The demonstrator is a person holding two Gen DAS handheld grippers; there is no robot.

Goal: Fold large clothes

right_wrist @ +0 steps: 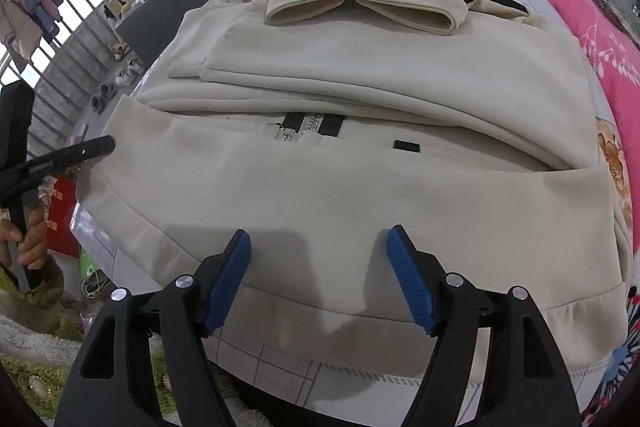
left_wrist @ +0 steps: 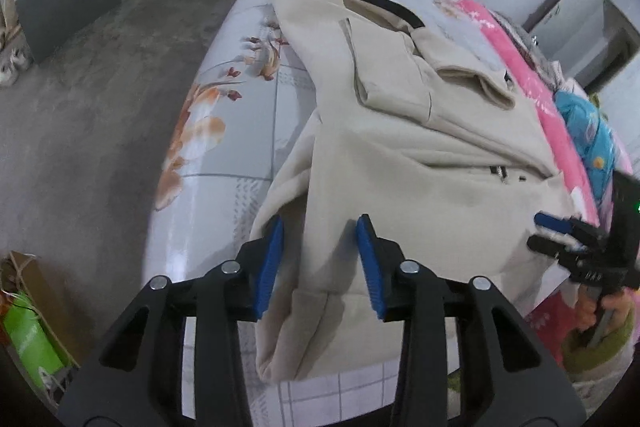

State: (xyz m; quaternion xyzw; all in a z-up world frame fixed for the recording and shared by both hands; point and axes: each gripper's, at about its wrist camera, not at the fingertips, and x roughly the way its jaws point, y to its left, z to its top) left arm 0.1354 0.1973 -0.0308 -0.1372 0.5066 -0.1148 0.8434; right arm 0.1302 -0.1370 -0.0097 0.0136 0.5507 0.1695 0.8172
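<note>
**Cream zip jacket lying part-folded on the floral bed; both claws spread above its hem**

**Left wrist view.** The cream jacket (left_wrist: 400, 147) is lying flat on the floral bedsheet (left_wrist: 240, 99), its long axis running from the hem at the near bed edge up toward the collar at the far end. One sleeve is lying folded across the chest. A black-trimmed edge is showing at the far shoulder. The left gripper (left_wrist: 320, 263) is pointing steeply down over the jacket's near left corner; its blue pads (left_wrist: 270, 267) are standing apart, with cloth lying below the gap and neither pad pressing on it. At the right edge the right gripper (left_wrist: 560, 231) is showing, held in a hand (left_wrist: 600, 311) with a green fuzzy cuff. A pink quilt (left_wrist: 532, 79) is lying along the far side of the bed. No writing is legible.

**Right wrist view.** The jacket (right_wrist: 340, 187) is facing the camera hem-first, collar (right_wrist: 360, 7) farthest away. The zipper (right_wrist: 308, 131) is showing at the centre, with a small black label (right_wrist: 406, 145) beside it; any text on it is too small to read. The right gripper (right_wrist: 318, 279) is tilting steeply down over the hem band, its pads spread wide and gripping nothing. The left gripper (right_wrist: 80, 151) is entering from the left edge, held in a hand (right_wrist: 28, 239); faint lettering on its finger is unreadable.
</note>
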